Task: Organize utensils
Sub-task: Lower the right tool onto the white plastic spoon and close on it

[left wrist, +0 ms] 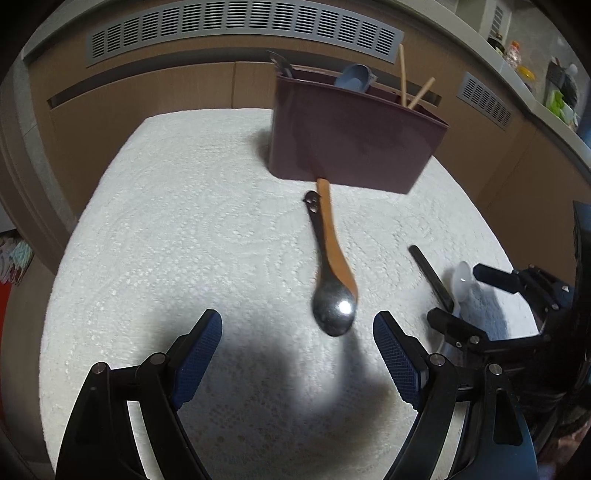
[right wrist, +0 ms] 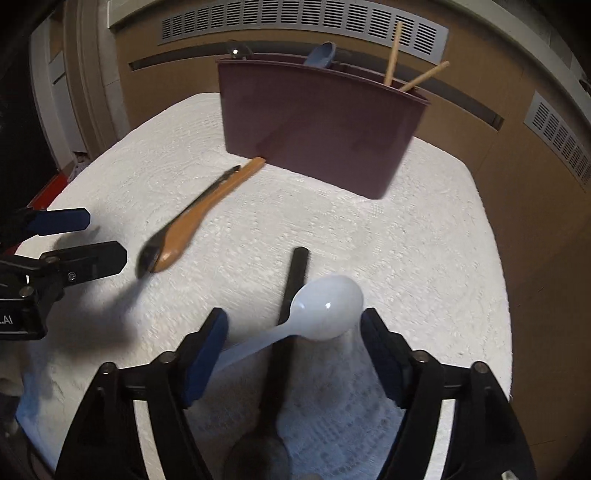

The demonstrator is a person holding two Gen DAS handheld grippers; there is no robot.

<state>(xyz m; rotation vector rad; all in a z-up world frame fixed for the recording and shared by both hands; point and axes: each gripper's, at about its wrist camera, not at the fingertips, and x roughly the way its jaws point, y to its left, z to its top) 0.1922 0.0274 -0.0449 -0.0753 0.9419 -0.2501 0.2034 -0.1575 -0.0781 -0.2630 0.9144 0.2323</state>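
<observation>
The holder's (right wrist: 317, 125) front wall hides all but the tops of a blue spoon (right wrist: 320, 54), two chopsticks (right wrist: 392, 51) and a dark utensil (right wrist: 236, 50). The wooden spoon (left wrist: 334, 243) covers part of the metal spoon's (left wrist: 332, 306) handle; both are motion-blurred.

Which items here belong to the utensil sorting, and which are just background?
Part of the job:
- metal spoon
- wooden spoon
- white plastic spoon
- black-handled utensil
- maroon utensil holder, already holding chopsticks and a blue spoon
- left gripper and right gripper, both open

Just lying about:
- white tablecloth
- vent grille
- counter clutter
</observation>
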